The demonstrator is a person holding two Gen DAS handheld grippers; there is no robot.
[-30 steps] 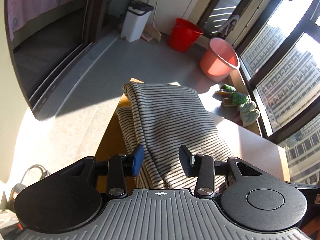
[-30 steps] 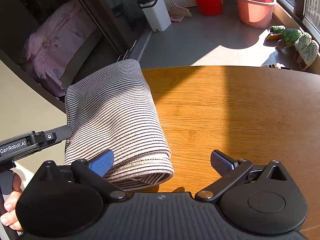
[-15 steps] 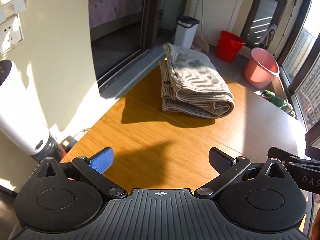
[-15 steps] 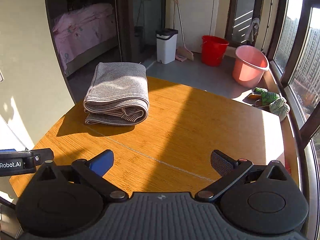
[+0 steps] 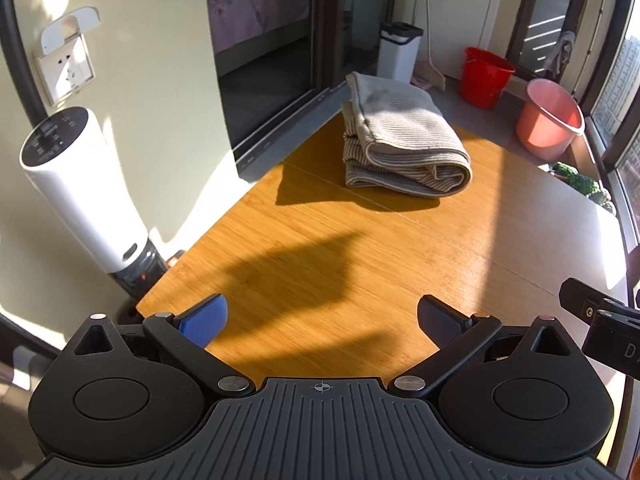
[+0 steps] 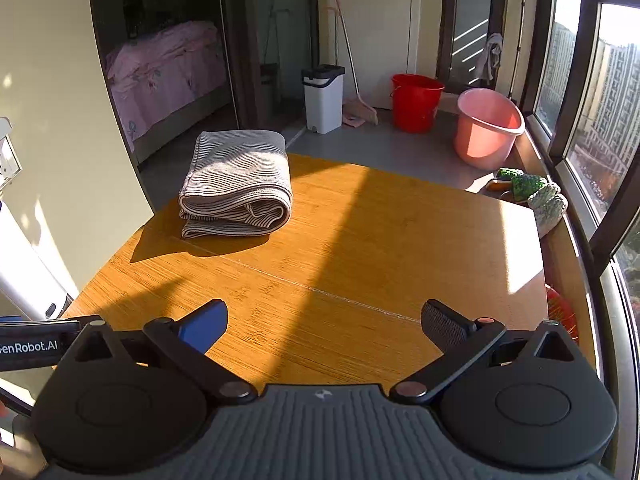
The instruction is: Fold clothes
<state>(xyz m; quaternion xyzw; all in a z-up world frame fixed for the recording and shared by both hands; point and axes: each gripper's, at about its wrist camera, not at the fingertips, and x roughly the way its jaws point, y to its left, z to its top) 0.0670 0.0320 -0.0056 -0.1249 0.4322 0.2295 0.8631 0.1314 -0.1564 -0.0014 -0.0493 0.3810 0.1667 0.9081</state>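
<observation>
A grey striped garment [image 5: 404,140] lies folded in a thick stack on the far left corner of the wooden table [image 5: 320,264]; the right wrist view shows the garment [image 6: 238,184] the same way, over the table [image 6: 360,240]. My left gripper [image 5: 322,320] hangs open above the table's near edge, well back from the stack, with nothing between its fingers. My right gripper [image 6: 324,322] is open too, empty, over the near middle of the table.
A white cylindrical appliance [image 5: 80,192] stands on the floor left of the table. Beyond the table are a white bin [image 6: 323,98], a red bucket [image 6: 416,100] and a pink tub [image 6: 488,128]. Green slippers [image 6: 532,192] lie by the window at the right.
Both grippers have pulled back and up from the folded garment, which stays on the far corner. The left jaws spread from half open beside the cloth to fully open.
</observation>
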